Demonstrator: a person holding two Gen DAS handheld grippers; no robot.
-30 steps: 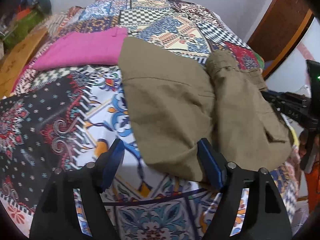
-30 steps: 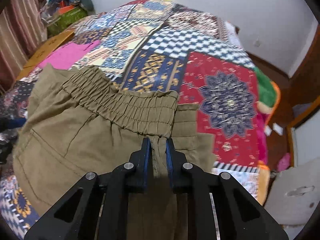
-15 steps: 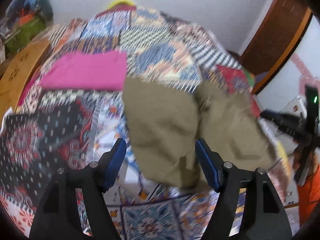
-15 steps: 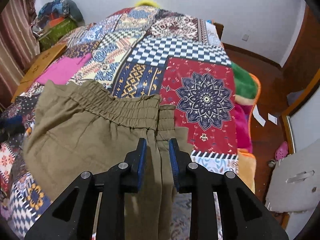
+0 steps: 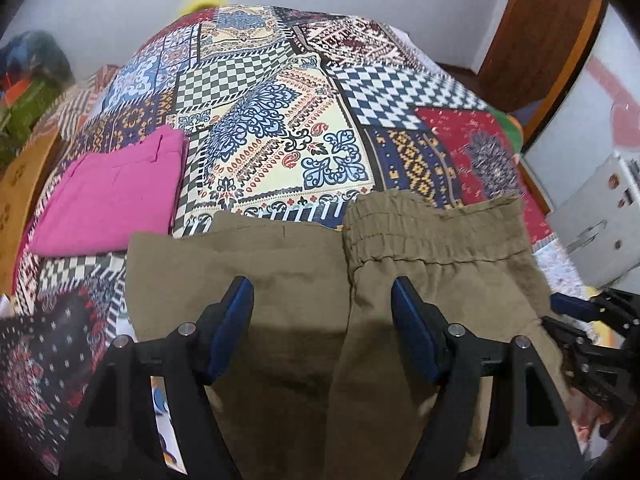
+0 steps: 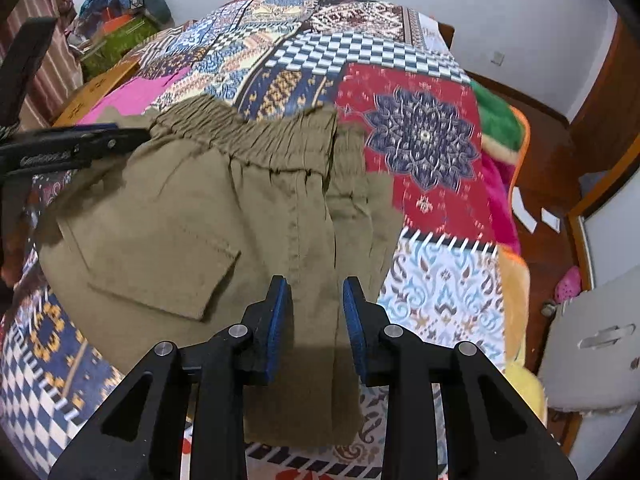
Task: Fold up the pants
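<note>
Here, olive pants [image 5: 304,320] folded on the bed [image 5: 288,128], waistband far from both tongs, long axis sideways: left tongs [image 5: 322,332] wide open above the middle, right tongs [image 6: 316,320] part-open, empty, nearer the right-hand fold.

The left tool [image 5: 322,334] points forward and down, its 2 blue-padded fingers [image 5: 236,322] spread wide with nothing between them. The right tool [image 6: 316,326] is angled the same way, its 2 fingers [image 6: 278,324] parted by a narrower gap, gripping nothing. In the right wrist view the left tool's black fingers reach in from the left edge.
</note>
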